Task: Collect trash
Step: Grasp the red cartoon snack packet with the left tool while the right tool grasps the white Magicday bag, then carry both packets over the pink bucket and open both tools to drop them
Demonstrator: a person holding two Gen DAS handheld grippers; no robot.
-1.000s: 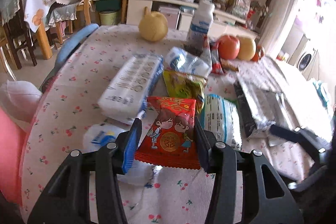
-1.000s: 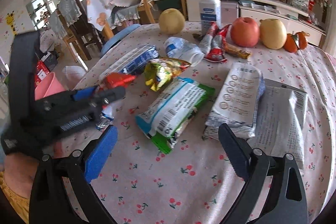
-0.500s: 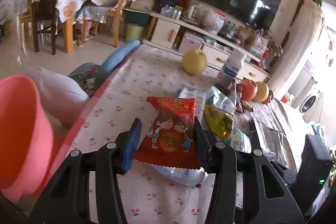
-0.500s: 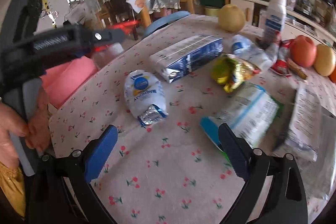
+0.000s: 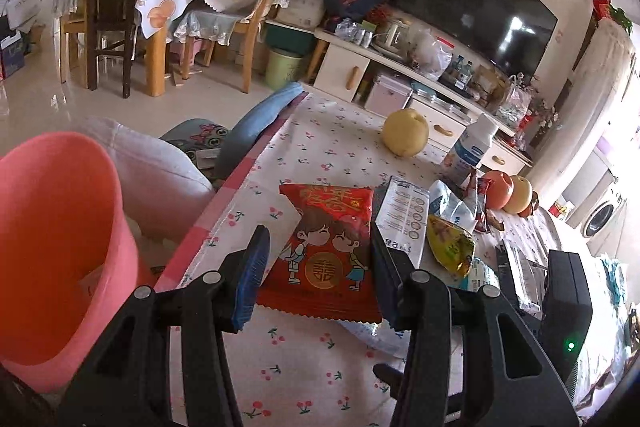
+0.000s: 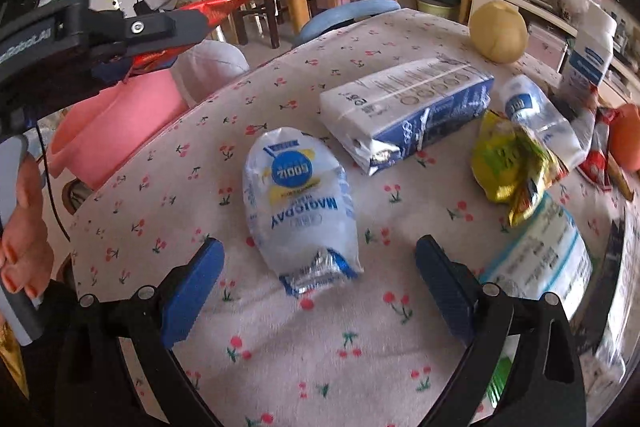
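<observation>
Left gripper (image 5: pixel 316 267) clenched on a red snack wrapper (image 5: pixel 326 247), jaws pressed to its two side edges. The wrapper is held off the table, flat face toward the camera, long axis running away along the fingers.

Pink bin (image 5: pixel 52 247) stands on the floor off the table's left edge, lower than the tabletop and to the left of the gripper. Its open mouth faces up; the wrapper is near it but not over it. From the right wrist view the same gripper and wrapper (image 6: pixel 208 7) sit above and just beyond the bin's rim (image 6: pixel 112 123). My read: the drop depends on carrying the wrapper further left until it hangs over the opening, then letting go.

Right gripper (image 6: pixel 320 275) released, jaws spread wide, empty. It hovers low over the cherry-print tablecloth (image 6: pixel 280 347). A white and blue pouch (image 6: pixel 300 211) lies directly ahead between the fingers' line, long axis pointing away from the gripper, crimped foil end nearest. The jaws straddle that end without touching. This hand is clearly the nearer one for that piece.

Farther right on the table: a blue and white pack (image 6: pixel 408 111) and a crumpled yellow wrapper (image 6: pixel 508 167).
</observation>
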